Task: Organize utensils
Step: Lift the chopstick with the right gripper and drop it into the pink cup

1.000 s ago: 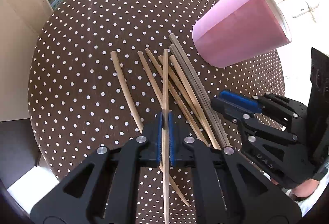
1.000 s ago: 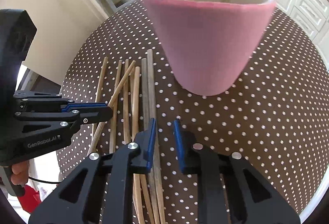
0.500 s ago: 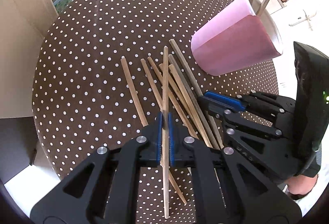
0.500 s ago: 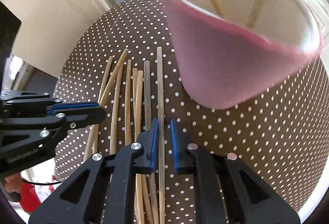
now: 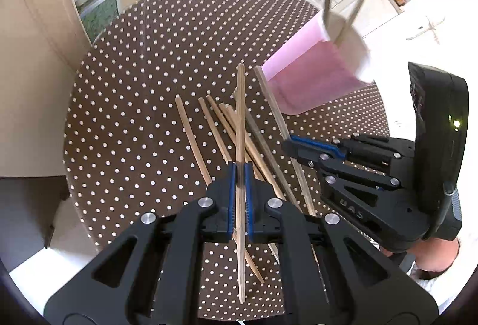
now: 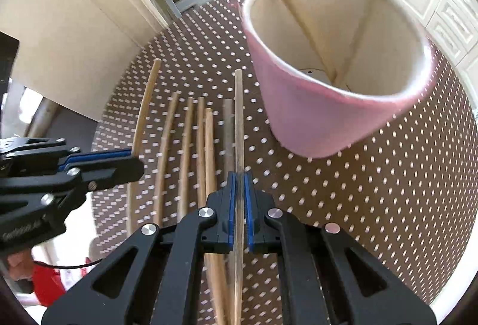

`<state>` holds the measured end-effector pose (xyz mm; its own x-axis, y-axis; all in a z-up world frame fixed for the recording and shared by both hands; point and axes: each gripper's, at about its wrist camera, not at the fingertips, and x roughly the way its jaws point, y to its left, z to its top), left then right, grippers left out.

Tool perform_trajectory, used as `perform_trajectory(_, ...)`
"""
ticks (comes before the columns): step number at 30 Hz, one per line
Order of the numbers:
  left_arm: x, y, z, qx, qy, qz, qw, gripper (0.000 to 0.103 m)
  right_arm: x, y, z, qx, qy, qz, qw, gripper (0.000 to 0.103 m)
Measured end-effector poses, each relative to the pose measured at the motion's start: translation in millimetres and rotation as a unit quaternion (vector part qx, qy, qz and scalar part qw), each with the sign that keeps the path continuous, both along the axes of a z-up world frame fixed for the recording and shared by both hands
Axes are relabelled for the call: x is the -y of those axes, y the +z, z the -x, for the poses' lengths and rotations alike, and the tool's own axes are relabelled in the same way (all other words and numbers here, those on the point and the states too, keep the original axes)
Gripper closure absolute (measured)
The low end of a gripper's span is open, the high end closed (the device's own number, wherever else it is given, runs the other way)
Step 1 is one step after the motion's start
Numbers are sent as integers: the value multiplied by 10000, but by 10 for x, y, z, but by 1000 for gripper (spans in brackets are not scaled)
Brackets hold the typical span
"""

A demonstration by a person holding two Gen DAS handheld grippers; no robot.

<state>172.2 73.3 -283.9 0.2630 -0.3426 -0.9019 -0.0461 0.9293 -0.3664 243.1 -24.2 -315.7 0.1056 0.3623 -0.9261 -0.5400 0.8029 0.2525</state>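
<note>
Both grippers, left (image 5: pixel 240 175) and right (image 6: pixel 239 184), have jaws clamped on one chopstick (image 5: pixel 240 116) each above the bench (image 5: pixel 134 116); tip each upright before lowering into the pink cup (image 6: pixel 313 116).

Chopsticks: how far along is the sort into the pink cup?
Done: two chopsticks already stand in the pink cup. In hand: the left tool is shut on one chopstick, the right tool on another, neither at the cup yet. Left: about five loose sticks lie on the dotted table.
</note>
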Motion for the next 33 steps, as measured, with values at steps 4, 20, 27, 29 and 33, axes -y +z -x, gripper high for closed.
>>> perform_trajectory(4,-20,206,88,196,-138,-22,9997,97,102,218,153,130,-228,-352,9990,98)
perform_trajectory(20,152,1341,613,1376,-989,49,9855,97,789,1259,905,1386,-1267,-1407,9721,98)
perform_trajectory(27,329,1739,642,1857,-1248,69,9746,97,1029,1603,1089,2018,-1811,-1771,9461,98)
perform_trajectory(29,368,1838,635,1969,-1282,80,9720,97,1088,1679,1081,2225,-1911,-1826,9384,98)
perform_trajectory(33,412,2050,594,2213,-1313,126,9662,97,1063,1851,1091,2716,-1887,-1650,9292,98)
